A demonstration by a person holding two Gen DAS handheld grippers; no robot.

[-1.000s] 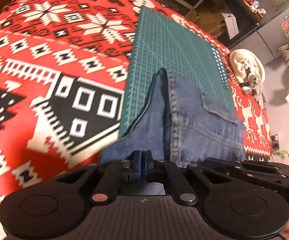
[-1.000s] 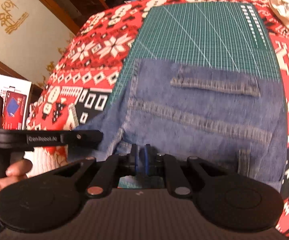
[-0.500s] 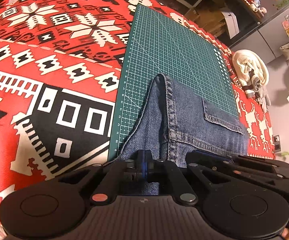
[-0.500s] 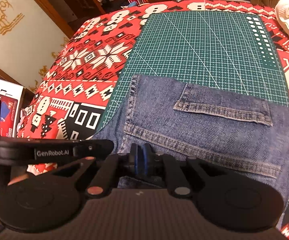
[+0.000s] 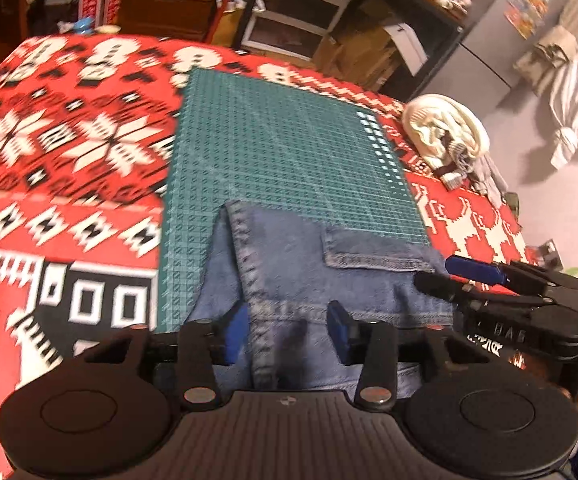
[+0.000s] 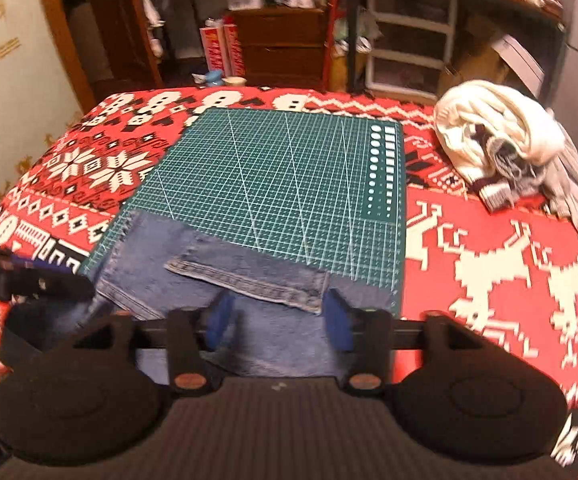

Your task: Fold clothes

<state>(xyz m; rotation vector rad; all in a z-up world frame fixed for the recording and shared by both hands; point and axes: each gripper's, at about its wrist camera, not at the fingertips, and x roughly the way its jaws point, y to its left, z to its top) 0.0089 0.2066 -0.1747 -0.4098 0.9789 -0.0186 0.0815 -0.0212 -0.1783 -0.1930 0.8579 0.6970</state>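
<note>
Tongs on both sides stand wide with nothing between them: the left tongs [image 5: 287, 330] and the right tongs [image 6: 277, 316] hover just above the near edge of the jeans [image 5: 329, 276]. Half a second ago each pair was pinched narrow on that denim; now both have let go and the cameras sit higher. The jeans lie folded on the near part of the green mat [image 6: 273, 176], a back pocket [image 6: 249, 276] facing up, the near edge hanging toward the desk [image 6: 489, 264] front. Risk, as I judge it: the overhanging weight could drag the fold loose, or a blue finger could snag the cloth. Farther right lies a white garment pile [image 6: 497, 140].
</note>
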